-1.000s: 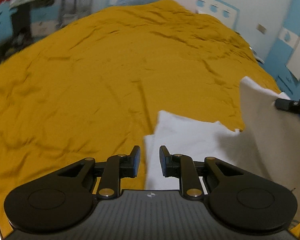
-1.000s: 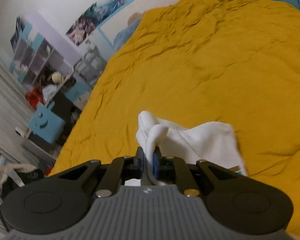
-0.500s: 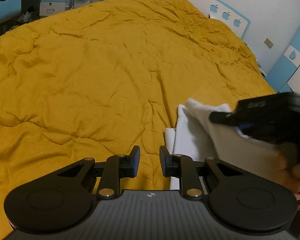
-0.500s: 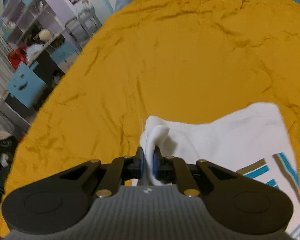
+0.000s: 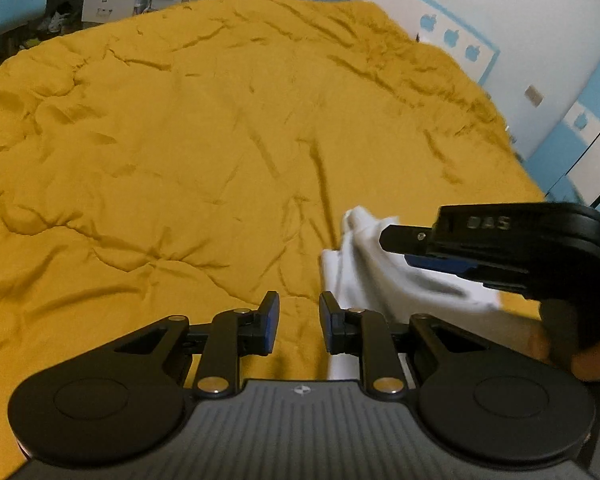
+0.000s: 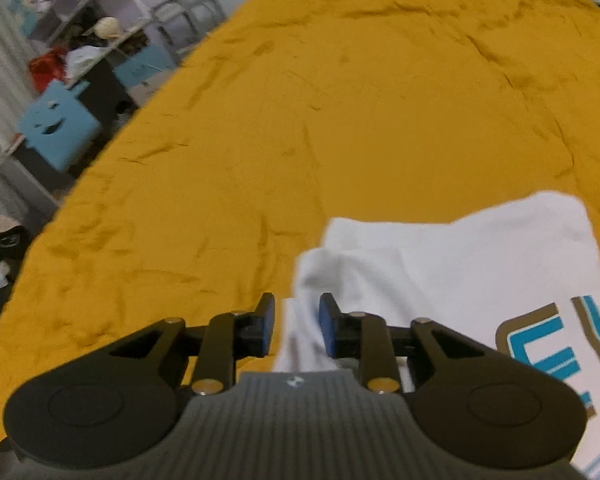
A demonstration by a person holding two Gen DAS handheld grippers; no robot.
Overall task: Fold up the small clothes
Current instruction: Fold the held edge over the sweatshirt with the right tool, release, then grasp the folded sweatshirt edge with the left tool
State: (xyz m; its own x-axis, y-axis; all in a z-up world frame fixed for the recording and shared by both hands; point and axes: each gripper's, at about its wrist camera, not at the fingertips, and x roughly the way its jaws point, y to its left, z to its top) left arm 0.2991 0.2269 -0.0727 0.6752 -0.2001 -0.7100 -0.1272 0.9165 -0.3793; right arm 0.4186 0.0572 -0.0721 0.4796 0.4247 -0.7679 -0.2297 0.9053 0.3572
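A small white garment (image 6: 452, 264) with a blue and brown print lies on the mustard-yellow bedspread (image 6: 340, 120). My right gripper (image 6: 296, 326) is open just above its folded left edge, with cloth lying between the jaws but not pinched. In the left wrist view the garment (image 5: 364, 256) lies bunched to the right, with the right gripper's black body (image 5: 500, 248) over it. My left gripper (image 5: 299, 322) is open and empty over bare bedspread, just left of the garment.
The bedspread (image 5: 180, 140) fills both views. A shelf unit (image 6: 100, 32) and a blue box with a face (image 6: 56, 128) stand beyond the bed's left side. A blue and white wall (image 5: 540, 40) runs along the right.
My right gripper has opened and let go of the garment's fold, which now lies on the garment. The right gripper has moved left over the cloth. My left gripper stays open.
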